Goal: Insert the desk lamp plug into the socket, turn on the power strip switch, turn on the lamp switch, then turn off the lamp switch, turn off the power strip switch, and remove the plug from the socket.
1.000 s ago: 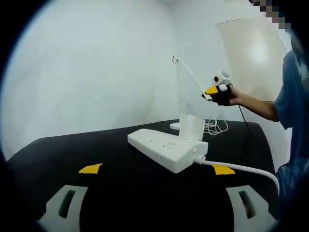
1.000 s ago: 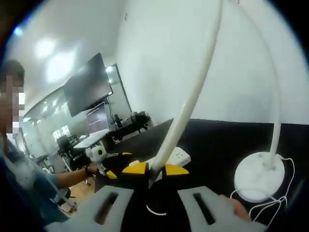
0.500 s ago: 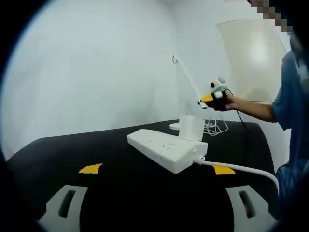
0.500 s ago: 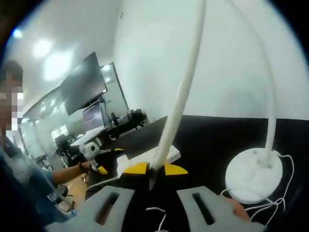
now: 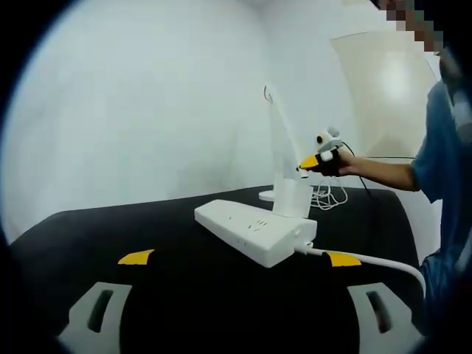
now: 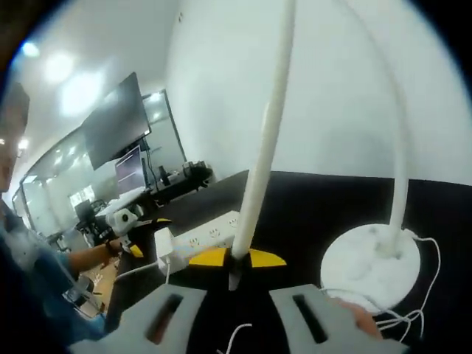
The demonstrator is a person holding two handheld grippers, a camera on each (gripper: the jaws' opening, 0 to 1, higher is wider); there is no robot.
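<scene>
- My right gripper is clamped on the tip of the desk lamp arm, which runs up toward 12 o'clock.
- My left gripper hangs wide open over the black table.
- Power strip lies ahead, long axis running 10 to 4 o'clock, cord leaving at 4; can't read any writing.

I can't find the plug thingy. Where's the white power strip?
In the left gripper view, the power strip lies mid-table on the black table, just before the desk lamp.

— Where are the left tongs?
— Held low and level, jaws spread wide apart, nothing between them.
— And the right tongs?
— Raised at arm's length, forearm stretched out, yellow-tipped jaws pressed together. From the left gripper view they sit in the person's hand.
</scene>
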